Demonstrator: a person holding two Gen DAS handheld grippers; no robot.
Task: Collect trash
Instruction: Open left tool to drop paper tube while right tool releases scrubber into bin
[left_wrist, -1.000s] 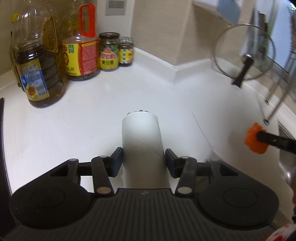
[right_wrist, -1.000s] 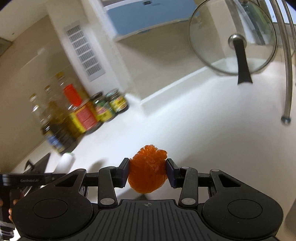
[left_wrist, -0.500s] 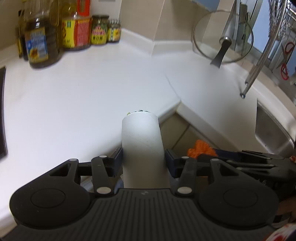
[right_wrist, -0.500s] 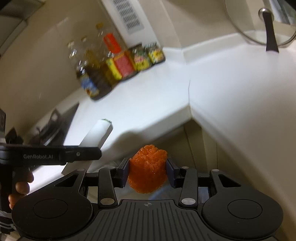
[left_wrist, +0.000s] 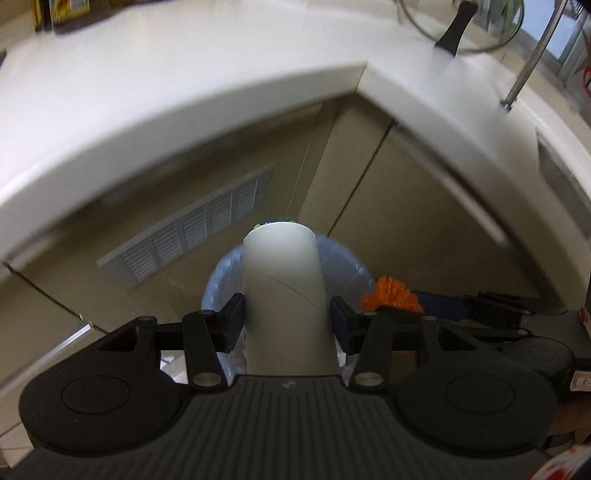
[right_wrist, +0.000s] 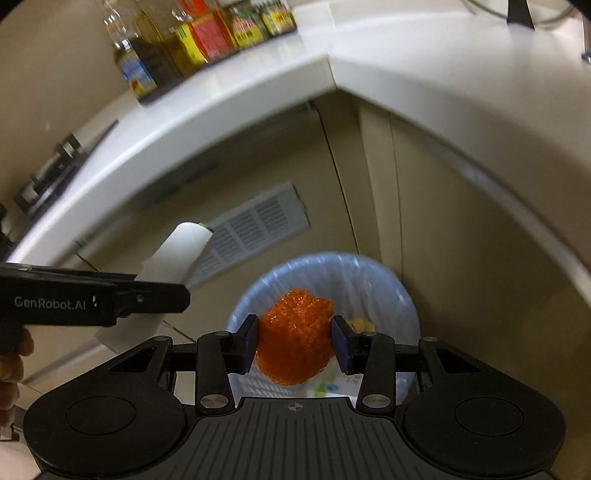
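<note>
My left gripper (left_wrist: 286, 319) is shut on a white cardboard tube (left_wrist: 284, 291) and holds it over a trash bin lined with a blue bag (left_wrist: 349, 264) on the floor. My right gripper (right_wrist: 294, 341) is shut on an orange crumpled ball (right_wrist: 295, 338) and holds it above the same bin (right_wrist: 369, 273). The orange ball (left_wrist: 391, 299) shows in the left wrist view at the bin's right rim. The tube (right_wrist: 177, 254) and left gripper show at the left in the right wrist view, left of the bin. Some scraps lie inside the bin.
A white L-shaped countertop (right_wrist: 258, 85) curves above the bin, with oil bottles and jars (right_wrist: 207, 37) at its back. Beige cabinet doors with a vent grille (right_wrist: 255, 229) stand behind the bin. A glass pan lid (left_wrist: 461, 26) leans at the back right.
Both grippers have moved off the countertop and down toward the floor. They now hang over the trash bin, each still holding its item.
</note>
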